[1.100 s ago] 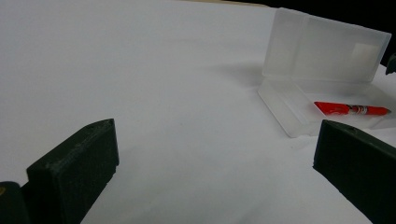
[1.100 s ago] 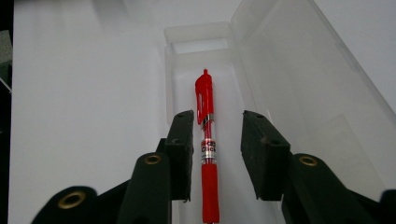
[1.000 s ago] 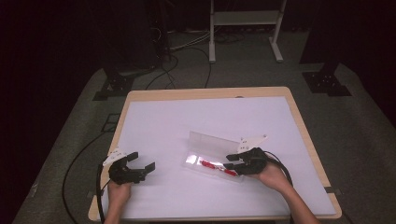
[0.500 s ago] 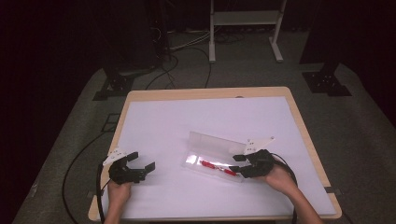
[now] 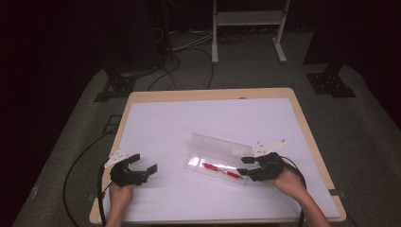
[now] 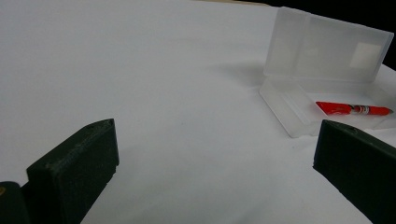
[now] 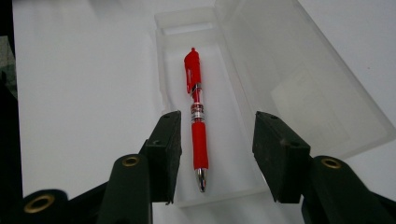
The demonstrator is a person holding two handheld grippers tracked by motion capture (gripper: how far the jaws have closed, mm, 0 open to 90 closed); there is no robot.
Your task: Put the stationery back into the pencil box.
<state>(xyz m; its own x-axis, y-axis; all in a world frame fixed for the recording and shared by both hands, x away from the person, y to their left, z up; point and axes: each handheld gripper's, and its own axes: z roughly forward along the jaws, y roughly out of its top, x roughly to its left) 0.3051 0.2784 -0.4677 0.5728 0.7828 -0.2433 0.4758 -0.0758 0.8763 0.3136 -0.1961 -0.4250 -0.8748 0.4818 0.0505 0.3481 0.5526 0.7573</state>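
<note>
On the white tabletop [image 5: 189, 123], a clear plastic case [image 5: 218, 158] lies open right of centre, its lid tilted up behind the tray. At the near left edge, the left claw [image 5: 142, 166] rests well apart from the case, jaws spread wide over bare surface. At the case's near right end, the right claw [image 7: 215, 154] sits with jaws spread, straddling that end. Inside the tray lies a red pen [image 7: 197, 116], metal tip toward the right claw.

Dark room; grey carpet [image 5: 71, 142]; white-topped table [image 5: 189, 123]; floor cables [image 5: 189, 52].
</note>
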